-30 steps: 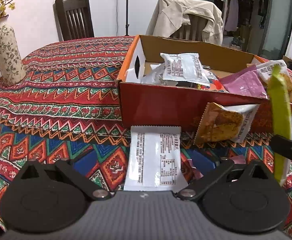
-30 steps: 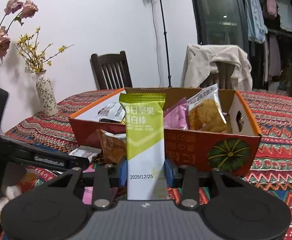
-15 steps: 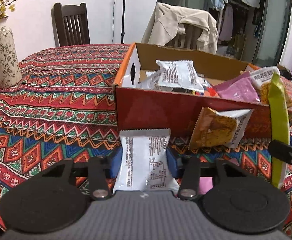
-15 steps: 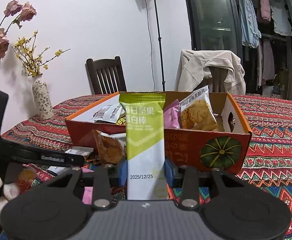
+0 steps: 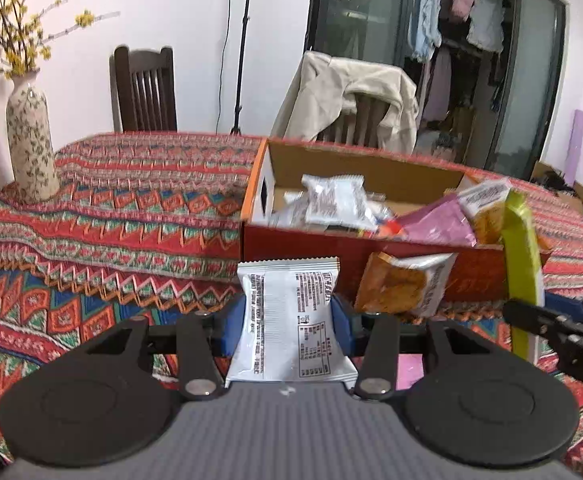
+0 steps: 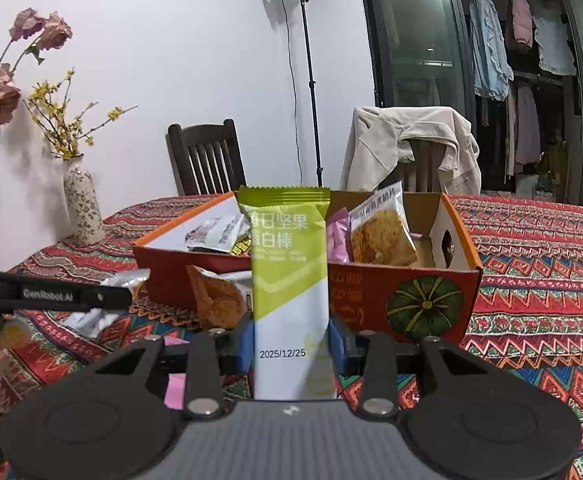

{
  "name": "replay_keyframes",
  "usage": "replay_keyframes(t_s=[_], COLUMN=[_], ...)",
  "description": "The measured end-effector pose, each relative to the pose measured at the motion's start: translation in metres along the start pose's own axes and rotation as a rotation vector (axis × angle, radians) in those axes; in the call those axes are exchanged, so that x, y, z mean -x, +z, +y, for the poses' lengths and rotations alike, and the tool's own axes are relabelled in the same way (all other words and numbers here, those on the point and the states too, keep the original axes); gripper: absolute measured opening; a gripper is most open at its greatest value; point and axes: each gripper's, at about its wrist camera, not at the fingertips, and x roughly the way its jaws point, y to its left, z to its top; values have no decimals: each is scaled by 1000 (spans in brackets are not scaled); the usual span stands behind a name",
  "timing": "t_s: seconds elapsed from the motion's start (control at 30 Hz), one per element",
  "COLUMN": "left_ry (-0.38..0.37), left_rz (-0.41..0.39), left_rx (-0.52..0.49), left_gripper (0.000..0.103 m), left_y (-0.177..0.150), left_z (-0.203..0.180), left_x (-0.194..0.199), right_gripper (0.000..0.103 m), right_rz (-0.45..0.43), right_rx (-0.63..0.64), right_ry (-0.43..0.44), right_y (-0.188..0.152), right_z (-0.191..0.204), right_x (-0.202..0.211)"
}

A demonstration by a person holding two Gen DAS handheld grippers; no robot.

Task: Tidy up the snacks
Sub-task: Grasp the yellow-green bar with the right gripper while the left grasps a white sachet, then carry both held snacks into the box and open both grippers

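My left gripper [image 5: 289,330] is shut on a white snack packet [image 5: 289,320] and holds it up in front of the red cardboard box [image 5: 315,246]. My right gripper [image 6: 291,344] is shut on a green-and-white snack bar [image 6: 289,296], held upright before the same box [image 6: 407,304]. The bar also shows at the right of the left wrist view [image 5: 521,264]. The box holds several packets, white [image 5: 337,200], purple [image 5: 437,222] and orange [image 6: 381,234]. An orange cracker packet [image 5: 405,286] leans on the box's front wall.
A patterned cloth covers the table [image 5: 103,216]. A flowered vase [image 5: 31,140] stands at the left. A dark chair [image 5: 143,88] and a chair with a beige jacket [image 5: 351,96] stand behind. Loose packets [image 6: 91,316] lie on the cloth left of the box.
My left gripper has shut on the white packet and lifted it off the cloth. My right gripper still holds the green bar and has risen slightly.
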Motion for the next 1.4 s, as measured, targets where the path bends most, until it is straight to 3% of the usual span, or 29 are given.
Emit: replay_keyframes(t_s=[0.33, 0.57, 0.77, 1.0, 1.13, 1.4], left_ry=[-56, -66, -60, -29, 34, 43], left_rz=[-129, -189, -205, -215, -243, -180], left_rx=[-31, -24, 7, 62, 61, 32], left_gripper=[47, 47, 47, 47, 47, 47], left_y=[40, 78, 100, 110, 107, 95], left_z=[-20, -42, -53, -53, -49, -47], left_x=[39, 38, 18, -17, -44, -81], right_gripper=[37, 37, 37, 37, 37, 37], right_rz=[-44, -85, -98, -112, -129, -84], right_rx=[31, 19, -34, -94, -98, -105], right_ry=[-14, -32, -63, -101, -119, -113], right_y=[32, 74, 100, 103, 101, 89], right_z=[8, 13, 8, -9, -15, -28], right_x=[19, 8, -19, -51, -70, -97])
